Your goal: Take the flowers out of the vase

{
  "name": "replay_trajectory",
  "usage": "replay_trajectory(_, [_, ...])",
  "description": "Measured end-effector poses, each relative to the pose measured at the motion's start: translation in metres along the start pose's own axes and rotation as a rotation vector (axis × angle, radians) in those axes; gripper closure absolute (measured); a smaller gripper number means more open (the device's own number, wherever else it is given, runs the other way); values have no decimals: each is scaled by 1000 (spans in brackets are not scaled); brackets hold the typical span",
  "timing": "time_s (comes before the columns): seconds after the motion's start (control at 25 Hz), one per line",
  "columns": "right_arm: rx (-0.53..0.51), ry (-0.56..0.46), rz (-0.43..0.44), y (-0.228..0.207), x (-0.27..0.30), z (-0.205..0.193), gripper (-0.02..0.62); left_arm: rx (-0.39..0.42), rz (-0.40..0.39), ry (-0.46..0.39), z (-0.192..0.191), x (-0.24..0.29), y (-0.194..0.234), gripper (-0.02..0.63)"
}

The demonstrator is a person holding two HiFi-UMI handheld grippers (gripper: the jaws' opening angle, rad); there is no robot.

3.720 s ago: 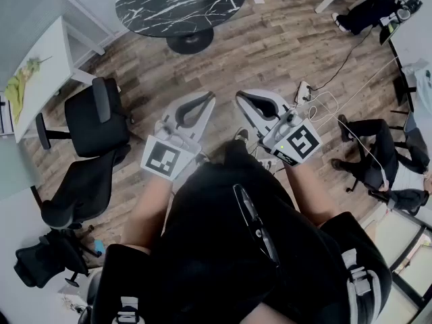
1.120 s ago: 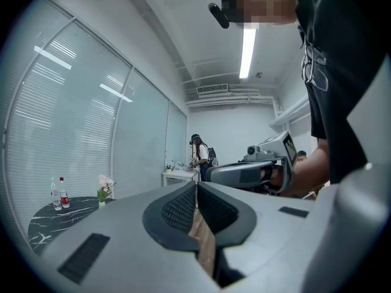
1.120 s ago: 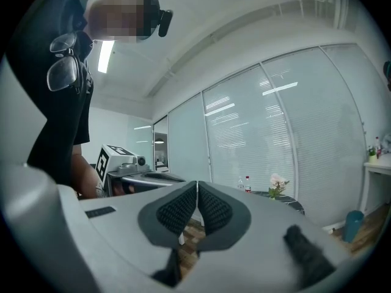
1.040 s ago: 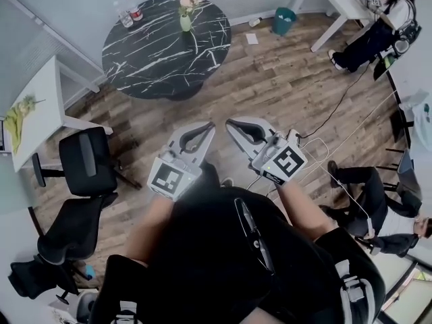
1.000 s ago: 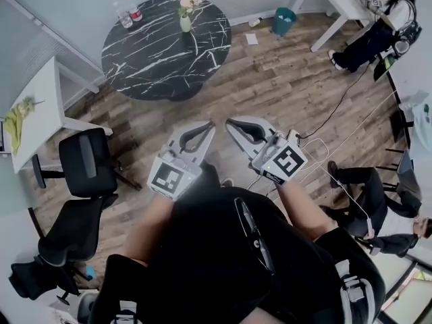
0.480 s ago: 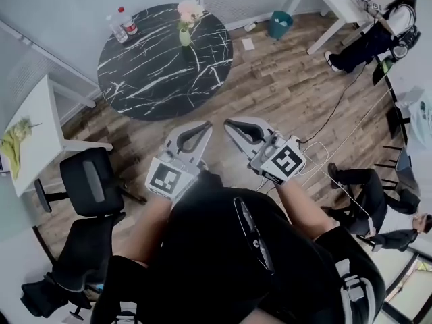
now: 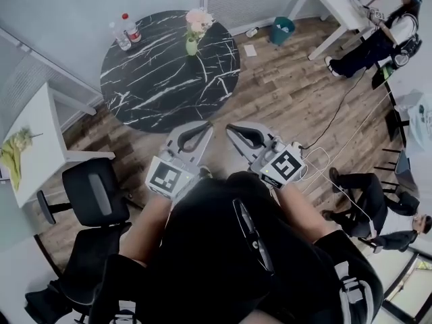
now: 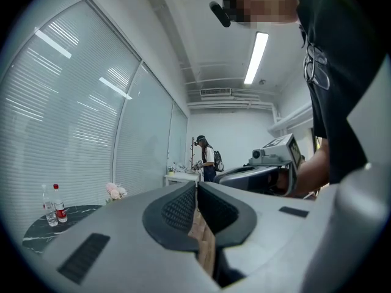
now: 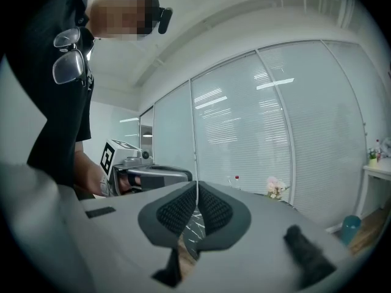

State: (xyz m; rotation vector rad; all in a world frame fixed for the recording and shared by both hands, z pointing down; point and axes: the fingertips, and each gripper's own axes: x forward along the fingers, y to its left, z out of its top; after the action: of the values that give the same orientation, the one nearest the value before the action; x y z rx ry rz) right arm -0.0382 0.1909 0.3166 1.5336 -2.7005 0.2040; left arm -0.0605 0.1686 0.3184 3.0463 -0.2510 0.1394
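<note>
The left gripper (image 7: 208, 125) and the right gripper (image 7: 229, 127) are kept closed, empty. The flowers (image 7: 198, 20) are still seen in the vase (image 7: 192, 46) on the round table (image 7: 155, 86), which is now brought slightly nearer.

Head view: high up, looking steeply down over the person's torso, with the round table (image 7: 169, 73) far ahead.
Left gripper view, right gripper view: low, level, facing forward.
Shared by all three: flowers (image 7: 198, 20) and bottles (image 7: 125, 31), distant.
</note>
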Motion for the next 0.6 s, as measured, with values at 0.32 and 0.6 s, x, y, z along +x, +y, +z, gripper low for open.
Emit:
replay_trajectory(0.32, [-11,37,-2,-31,19,-7,575,-6,21,1,-3,17,27,586])
replay_trajectory(0.6, [-25,35,63,-73,34,-5,575,-5,83,21,-3,48,56,586])
